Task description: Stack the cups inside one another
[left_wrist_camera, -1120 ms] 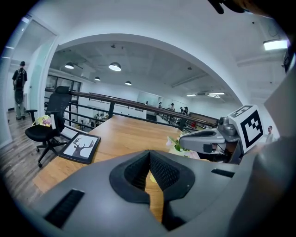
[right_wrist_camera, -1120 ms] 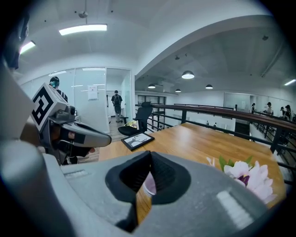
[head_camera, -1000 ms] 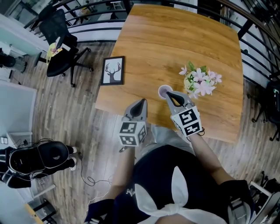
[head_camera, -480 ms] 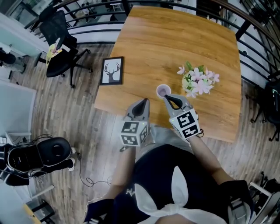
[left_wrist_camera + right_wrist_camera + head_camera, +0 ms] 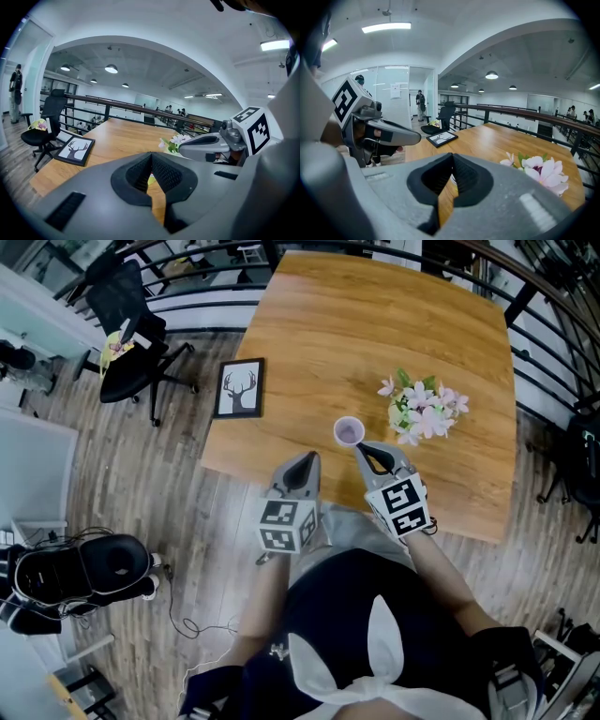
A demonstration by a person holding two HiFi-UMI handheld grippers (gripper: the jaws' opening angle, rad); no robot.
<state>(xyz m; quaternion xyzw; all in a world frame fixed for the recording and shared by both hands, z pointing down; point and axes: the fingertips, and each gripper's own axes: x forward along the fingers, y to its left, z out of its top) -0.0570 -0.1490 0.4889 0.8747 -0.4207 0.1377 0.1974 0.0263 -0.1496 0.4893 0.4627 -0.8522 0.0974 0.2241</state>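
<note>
Holding left claw (image 5: 304,459) and right claw (image 5: 362,446) closed, empty. Probably a light, thin-walled, tippy cup (image 5: 349,431); best pinched gently at the rim.

Lilac cup (image 5: 349,431), pink-white flowers (image 5: 424,416)

Wooden table (image 5: 375,334) fills the upper centre of my head view, most of its top bare. A framed deer picture (image 5: 242,390) lies flat at the table's left edge. A pink-and-white flower bunch (image 5: 424,413) with green leaves sits right of centre. A black office chair (image 5: 131,329) stands upper left on the plank floor (image 5: 141,493), with something yellow on its seat. A black railing (image 5: 187,251) runs along the top. There is dark gear (image 5: 89,573) at lower left, with a thin cable (image 5: 183,620) beside it. In the left gripper view a person (image 5: 16,91) stands far left under round ceiling lamps (image 5: 111,69).
</note>
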